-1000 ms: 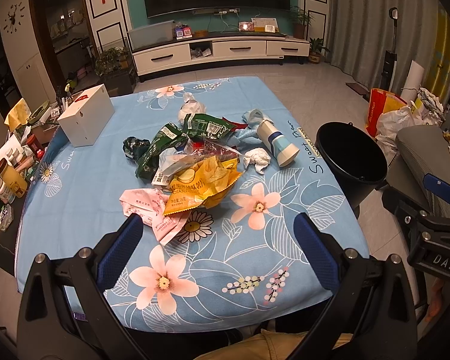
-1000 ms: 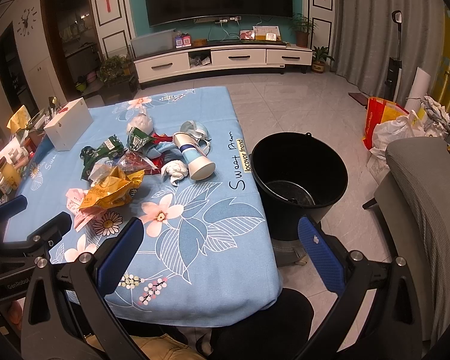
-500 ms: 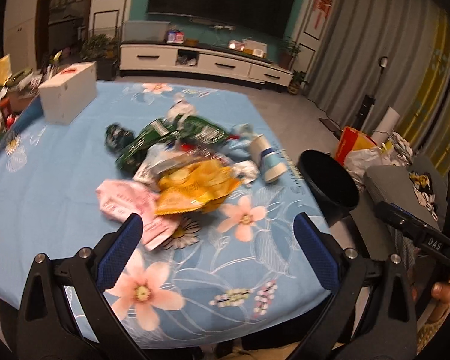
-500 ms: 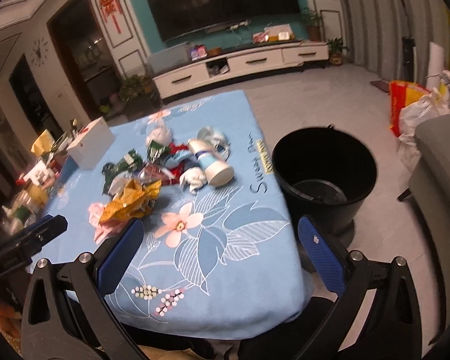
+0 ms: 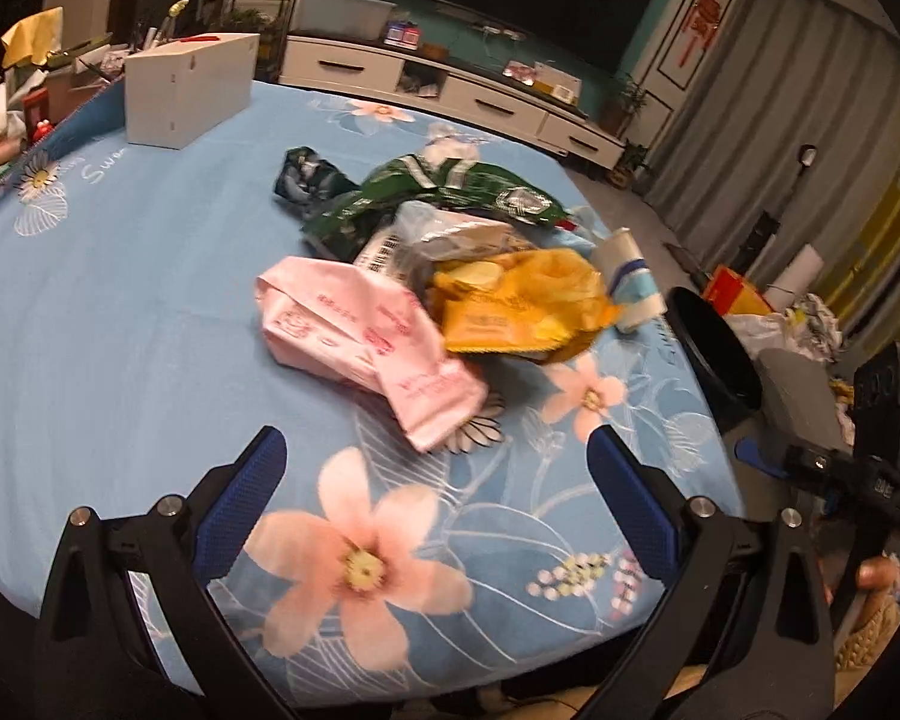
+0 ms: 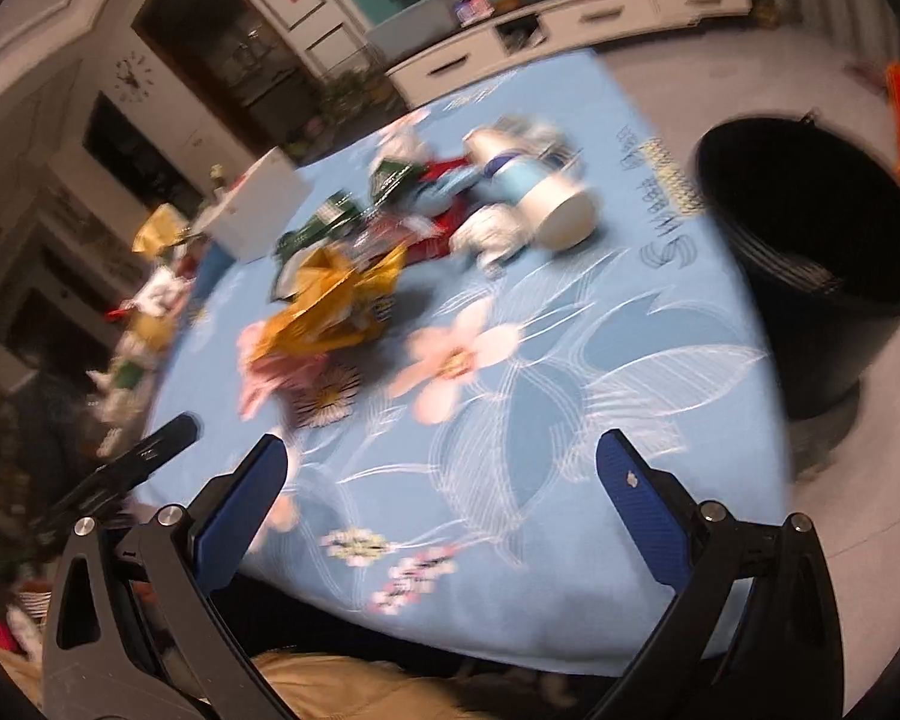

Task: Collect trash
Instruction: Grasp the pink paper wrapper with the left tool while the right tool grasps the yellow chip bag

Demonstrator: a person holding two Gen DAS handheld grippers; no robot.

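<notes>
Both grippers, left [image 5: 429,474] and right [image 6: 441,471], gaped wide and empty near me. Pink wrapper [image 5: 366,336] lay just beyond my left fingers, slanting far-left to near-right; bin [image 6: 810,228] stood far right.

Dim, warm indoor light with an orange cast. Strong fisheye bending and black vignette at the corners of both views. Left wrist view mostly sharp, slightly soft on the yellow wrapper [image 5: 519,306]. Right wrist view heavily motion-smeared, tilted, the paper cup [image 6: 540,198] and black bin [image 6: 810,252] streaked. Soft shadows only.
</notes>
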